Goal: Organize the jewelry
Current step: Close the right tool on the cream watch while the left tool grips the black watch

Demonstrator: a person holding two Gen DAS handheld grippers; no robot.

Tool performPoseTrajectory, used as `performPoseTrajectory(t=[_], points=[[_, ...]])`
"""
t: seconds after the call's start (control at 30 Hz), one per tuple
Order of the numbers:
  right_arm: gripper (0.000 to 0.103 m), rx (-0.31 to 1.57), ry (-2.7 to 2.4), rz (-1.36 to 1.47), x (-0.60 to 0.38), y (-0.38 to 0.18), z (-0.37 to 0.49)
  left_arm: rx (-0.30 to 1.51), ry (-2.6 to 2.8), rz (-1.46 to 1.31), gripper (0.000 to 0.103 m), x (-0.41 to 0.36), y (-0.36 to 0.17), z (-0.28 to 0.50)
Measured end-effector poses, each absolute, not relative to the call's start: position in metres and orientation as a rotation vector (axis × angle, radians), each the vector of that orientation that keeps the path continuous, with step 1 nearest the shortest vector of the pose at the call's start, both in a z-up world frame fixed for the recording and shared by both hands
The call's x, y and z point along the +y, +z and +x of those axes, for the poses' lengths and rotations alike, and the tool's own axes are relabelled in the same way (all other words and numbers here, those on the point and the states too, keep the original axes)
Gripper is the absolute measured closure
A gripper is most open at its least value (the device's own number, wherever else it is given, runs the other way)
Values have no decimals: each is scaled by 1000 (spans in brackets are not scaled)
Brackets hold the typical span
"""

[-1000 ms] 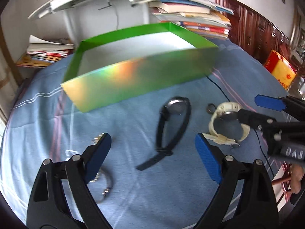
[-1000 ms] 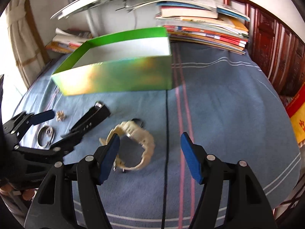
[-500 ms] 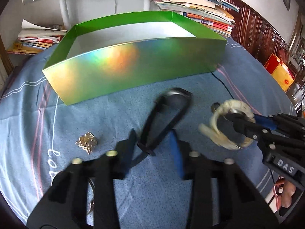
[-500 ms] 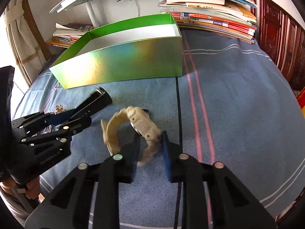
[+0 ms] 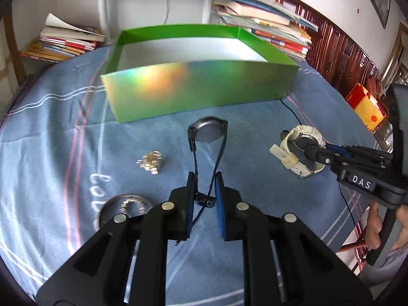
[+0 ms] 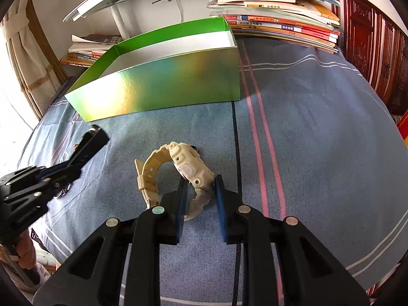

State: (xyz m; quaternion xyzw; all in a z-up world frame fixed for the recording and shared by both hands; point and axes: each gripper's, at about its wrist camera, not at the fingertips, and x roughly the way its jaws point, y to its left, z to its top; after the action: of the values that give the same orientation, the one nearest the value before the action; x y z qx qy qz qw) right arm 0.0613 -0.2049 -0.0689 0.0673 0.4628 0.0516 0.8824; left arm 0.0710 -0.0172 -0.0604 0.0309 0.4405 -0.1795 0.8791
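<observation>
Black watch [image 5: 209, 132], thin straps, round grey case; cream watch [image 6: 178, 170], chunky, ridged. Straps pinched between just-closed left gripper [image 5: 206, 193] jaws; cream band clenched in right gripper [image 6: 200, 191] jaws.

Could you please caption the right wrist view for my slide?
Right claw shut on a cream watch before a green box.

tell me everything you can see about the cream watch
The cream watch is a chunky plastic-looking sports model with a ribbed, moulded strap, buckled into a loop, with a metal buckle at its end. It stands on edge on the blue blanket, in front of the green box. The right gripper is shut on its strap; its dial is not visible.
</observation>
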Motion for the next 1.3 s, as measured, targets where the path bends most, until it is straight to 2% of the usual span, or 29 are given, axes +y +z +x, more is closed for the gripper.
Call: performPoseTrajectory(t=[0.43,0.57,0.8,0.83,1.3], points=[[80,962,84,130,-205,-69,62,948,-383,70,85,-19,-73,67],[73,956,78,132,-203,-70,63,963,-377,64,83,-20,-80,71],[48,931,83,129,-204,-67,60,955,-369,79,77,-27,-81,68],[47,925,87,125,-203,-66,59,955,-370,81,75,-28,-81,68],[47,933,85,126,-199,-72,64,949,-362,66,75,-29,-81,73]])
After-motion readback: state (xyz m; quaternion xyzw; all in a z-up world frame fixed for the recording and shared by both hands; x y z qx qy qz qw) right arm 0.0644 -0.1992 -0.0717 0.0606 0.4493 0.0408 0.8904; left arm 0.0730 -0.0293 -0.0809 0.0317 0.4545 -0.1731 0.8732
